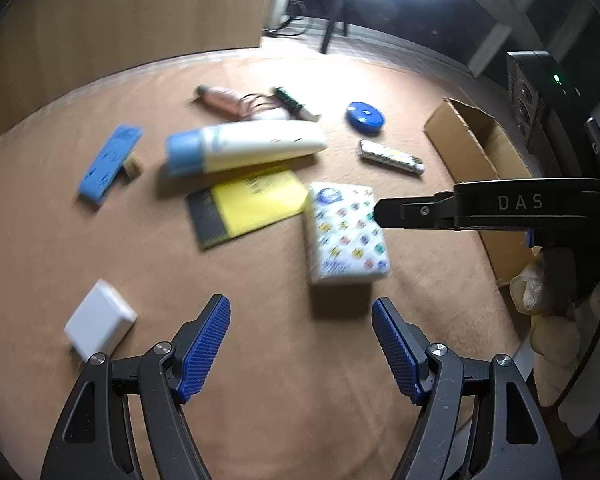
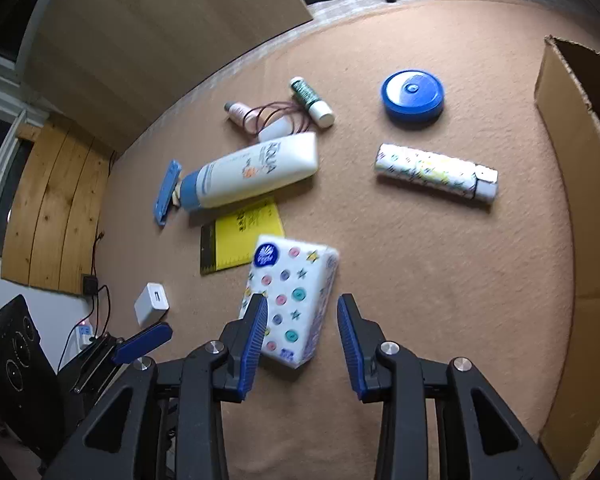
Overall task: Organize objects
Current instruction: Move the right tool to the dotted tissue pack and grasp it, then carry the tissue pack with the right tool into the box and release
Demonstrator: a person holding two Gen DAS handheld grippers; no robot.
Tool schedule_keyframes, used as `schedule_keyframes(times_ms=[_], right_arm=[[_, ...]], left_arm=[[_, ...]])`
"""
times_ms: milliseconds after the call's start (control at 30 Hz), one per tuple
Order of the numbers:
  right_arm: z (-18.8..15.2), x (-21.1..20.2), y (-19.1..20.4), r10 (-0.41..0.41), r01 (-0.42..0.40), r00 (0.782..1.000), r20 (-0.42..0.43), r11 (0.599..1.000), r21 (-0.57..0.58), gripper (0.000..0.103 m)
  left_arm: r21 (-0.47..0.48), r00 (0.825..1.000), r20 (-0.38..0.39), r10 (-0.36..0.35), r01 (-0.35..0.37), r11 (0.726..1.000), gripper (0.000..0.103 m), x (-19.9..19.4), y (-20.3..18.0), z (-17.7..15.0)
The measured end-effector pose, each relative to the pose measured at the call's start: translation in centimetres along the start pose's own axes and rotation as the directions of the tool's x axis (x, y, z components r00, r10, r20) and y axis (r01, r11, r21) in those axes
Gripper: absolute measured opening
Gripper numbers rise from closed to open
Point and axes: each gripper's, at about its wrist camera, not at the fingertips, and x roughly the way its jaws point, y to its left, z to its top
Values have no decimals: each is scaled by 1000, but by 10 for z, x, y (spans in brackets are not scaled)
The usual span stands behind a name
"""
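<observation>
Tan carpet point(image 1: 260, 360), tissue pack point(image 2: 292, 300) between parted right hand-held gripper point(image 2: 302, 340), left hand-held gripper point(image 1: 300, 344) agape

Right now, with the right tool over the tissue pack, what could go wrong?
1. The right tool looks open and off-centre: the tissue pack lies angled under its left finger, so closing may clip a corner or push it aside.
2. The pack's far corner overlaps the yellow notepad, which may drag along.
3. The cardboard box wall stands close on the right; a carried pack could hit it.
</observation>
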Motion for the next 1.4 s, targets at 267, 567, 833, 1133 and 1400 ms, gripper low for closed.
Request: schedule_keyframes(times_ms=[267, 567, 833, 1133, 1400], right_arm=[[3, 10, -5, 27, -27, 999, -33, 1000, -4, 43], [7, 18, -6, 46, -47, 997, -54, 999, -9, 43], [8, 24, -2, 49, -52, 996, -77, 998, -38, 40], [8, 20, 1, -1, -4, 998, -58, 997, -76, 30], [10, -25, -3, -30, 34, 999, 43, 995, -98, 29]], left_arm=[[29, 997, -19, -72, 72, 997, 76, 29, -12, 27], [45, 988, -51, -145, 147, 988, 66, 48, -17, 36], [55, 983, -73, -166, 170, 984, 56, 53, -22, 35], [83, 988, -71, -138, 144, 986, 52, 53, -32, 35], [161, 992, -6, -123, 122, 979, 52, 31, -67, 53]])
